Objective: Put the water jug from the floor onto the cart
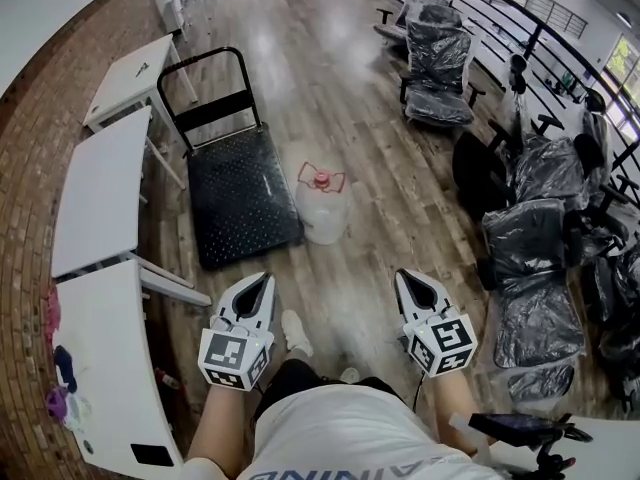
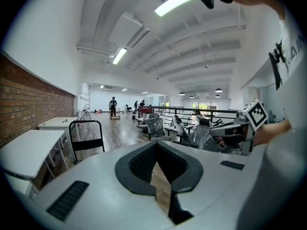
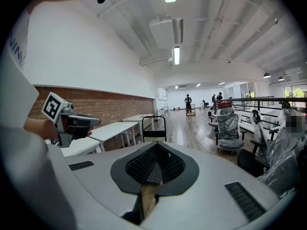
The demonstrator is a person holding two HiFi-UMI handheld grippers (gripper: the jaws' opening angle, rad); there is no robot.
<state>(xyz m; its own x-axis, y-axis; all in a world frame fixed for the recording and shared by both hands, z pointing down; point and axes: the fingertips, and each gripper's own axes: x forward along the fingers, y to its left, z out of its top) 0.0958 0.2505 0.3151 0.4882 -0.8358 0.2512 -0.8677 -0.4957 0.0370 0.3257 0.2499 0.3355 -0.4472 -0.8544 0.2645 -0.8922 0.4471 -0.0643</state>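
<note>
Jug (image 1: 322, 211): upright on the wood floor (image 1: 400, 178), red cap, red wire handle raised. Cart (image 1: 238, 196) stands just beside it at its 9 o'clock, with the push handle at the far end, toward 11 o'clock. Left gripper (image 1: 260, 283) is at the jug's 7 o'clock and right gripper (image 1: 408, 280) at its 5 o'clock. Both are apart from the jug, and both have their jaws closed together, holding nothing. White tables (image 1: 95, 198) sit at the cart's 9 o'clock. Plastic-wrapped chairs (image 1: 535, 238) sit at the jug's 3 o'clock, well apart.
</note>
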